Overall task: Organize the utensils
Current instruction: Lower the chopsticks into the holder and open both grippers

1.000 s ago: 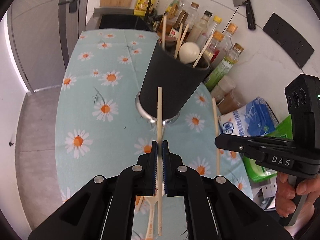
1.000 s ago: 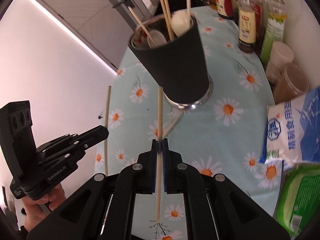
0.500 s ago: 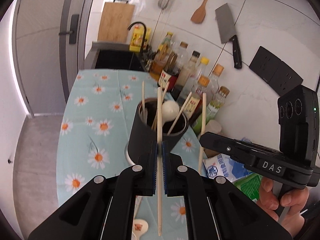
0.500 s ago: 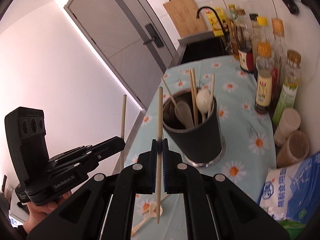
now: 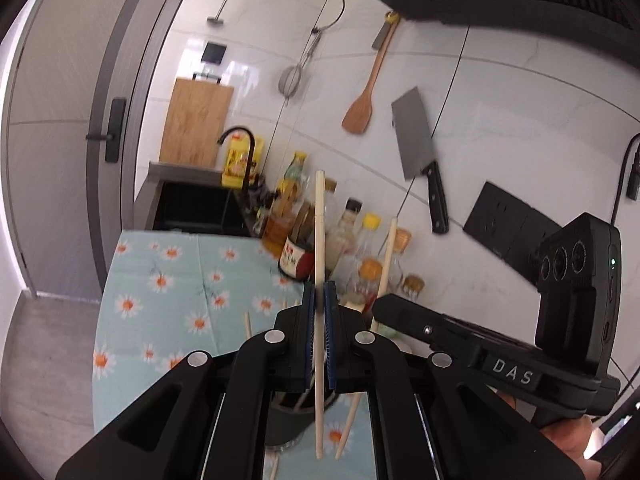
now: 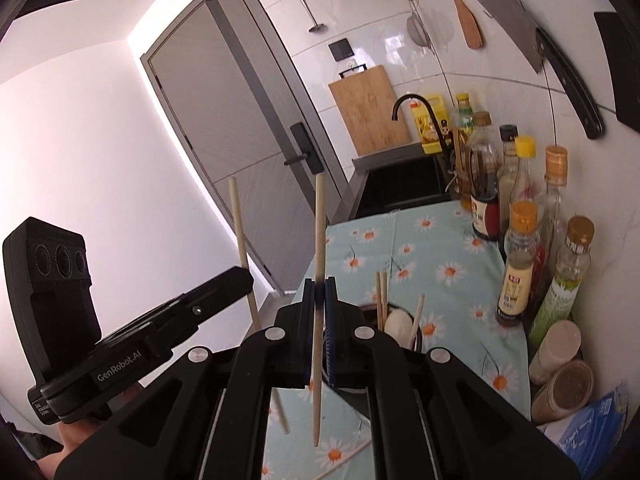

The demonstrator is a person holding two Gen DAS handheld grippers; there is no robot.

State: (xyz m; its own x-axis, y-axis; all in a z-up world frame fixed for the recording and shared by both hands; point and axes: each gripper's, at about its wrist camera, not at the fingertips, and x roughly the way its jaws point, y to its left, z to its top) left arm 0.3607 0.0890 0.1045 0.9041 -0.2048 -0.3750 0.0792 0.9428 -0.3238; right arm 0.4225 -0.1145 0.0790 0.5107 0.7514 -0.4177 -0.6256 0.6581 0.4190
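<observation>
My left gripper (image 5: 319,294) is shut on a pale wooden chopstick (image 5: 319,216) held nearly upright. My right gripper (image 6: 319,290) is shut on a second chopstick (image 6: 319,224), also upright. Both hang over the black utensil cup (image 6: 356,394), which is mostly hidden under the jaws. The cup holds several chopsticks (image 6: 380,296) and a white spoon (image 6: 396,322). In the left wrist view the right gripper (image 5: 390,308) with its chopstick (image 5: 386,256) is at right, and the cup (image 5: 288,420) shows below. In the right wrist view the left gripper (image 6: 240,280) with its chopstick (image 6: 240,240) is at left.
The daisy-print tablecloth (image 6: 452,256) covers the counter. Sauce bottles (image 6: 520,256) and jars (image 6: 560,384) line the right wall; a sink and faucet (image 6: 408,104) lie beyond. A cleaver (image 5: 420,152) and spatula (image 5: 360,108) hang on the wall. A loose chopstick (image 6: 348,456) lies on the cloth.
Both grippers have risen and tilted up with their chopsticks. The cup has dropped from the middle of both views to under the jaws.
</observation>
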